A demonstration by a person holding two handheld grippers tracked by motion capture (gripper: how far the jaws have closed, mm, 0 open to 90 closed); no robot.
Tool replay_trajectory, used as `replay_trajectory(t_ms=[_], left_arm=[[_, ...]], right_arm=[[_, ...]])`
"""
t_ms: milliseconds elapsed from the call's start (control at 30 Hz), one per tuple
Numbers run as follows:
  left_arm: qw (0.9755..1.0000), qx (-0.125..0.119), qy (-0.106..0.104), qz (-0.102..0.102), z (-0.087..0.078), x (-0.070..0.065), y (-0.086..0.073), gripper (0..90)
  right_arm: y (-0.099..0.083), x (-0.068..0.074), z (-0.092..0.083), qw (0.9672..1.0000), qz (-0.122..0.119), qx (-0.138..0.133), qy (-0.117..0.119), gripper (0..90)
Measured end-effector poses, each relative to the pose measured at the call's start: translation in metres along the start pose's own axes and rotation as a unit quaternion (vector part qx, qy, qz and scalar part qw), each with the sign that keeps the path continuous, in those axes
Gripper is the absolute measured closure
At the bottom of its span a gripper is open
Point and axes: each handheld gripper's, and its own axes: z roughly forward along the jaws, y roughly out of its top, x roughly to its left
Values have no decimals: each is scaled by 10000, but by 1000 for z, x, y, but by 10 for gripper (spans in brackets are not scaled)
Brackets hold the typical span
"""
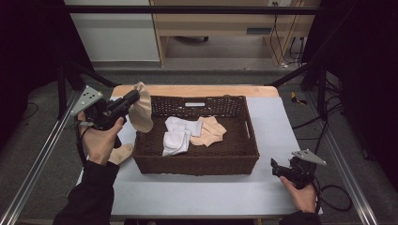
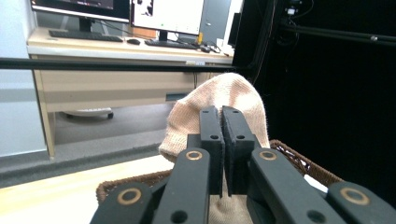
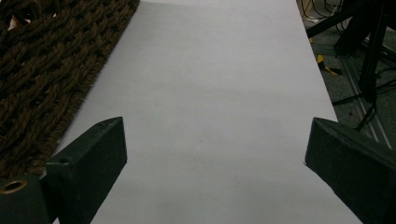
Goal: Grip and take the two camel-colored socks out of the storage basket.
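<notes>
Here, left gripper (image 1: 133,97) clenched on a beige sock (image 1: 142,108) hanging just past its tips over the basket (image 1: 197,164) rim; right gripper (image 3: 215,144) released, low over bare bench (image 3: 215,84).

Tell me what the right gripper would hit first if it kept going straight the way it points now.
Probably nothing: past the open right gripper lies bare grey table; the wicker basket stays off to one side.

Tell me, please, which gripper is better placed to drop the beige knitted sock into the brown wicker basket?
Left. The left gripper is shut on the beige knitted sock, which hangs at the brown wicker basket's left rim. The right gripper is open over the table beside the basket.
</notes>
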Motion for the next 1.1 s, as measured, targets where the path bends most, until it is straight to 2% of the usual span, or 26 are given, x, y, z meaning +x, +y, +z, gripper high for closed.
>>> replay_trajectory(t_ms=[233,367,400,567,633,667,700,900,933,967,1033,1100], left_arm=[[9998,-121,151,22,-23,11,6,875],[9993,-197,330,-17,-42,23,7,875],[9993,-197,330,-17,-42,23,7,875],[9985,-126,536,-53,-63,38,-2,875],[9983,-106,574,-67,-66,41,-5,875],[9979,-28,638,-110,-71,47,-13,875],[9979,-28,638,-110,-71,47,-13,875],[9957,361,806,-275,-78,63,-46,874],[9951,441,831,-304,-78,66,-51,874],[9935,627,883,-360,-78,70,-64,874],[9926,706,905,-397,-78,72,-70,874],[9898,942,1001,-387,-76,77,-79,874]], right_arm=[[0,0,0,10000,-2,5,-5,58],[0,0,0,10000,-2,7,-9,59],[0,0,0,10000,-2,7,-9,59],[0,0,0,10000,-9,5,-16,58],[0,0,0,10000,-2,1,-17,58],[0,0,-1,10000,6,-3,-16,59],[0,0,-1,10000,3,3,-13,59],[0,1,0,10000,5,15,-3,59],[0,1,0,10000,5,15,-3,59],[0,1,-1,10000,-3,5,-6,59],[0,1,-1,10000,-1,6,-6,58],[0,1,-1,10000,-9,7,-5,59]])
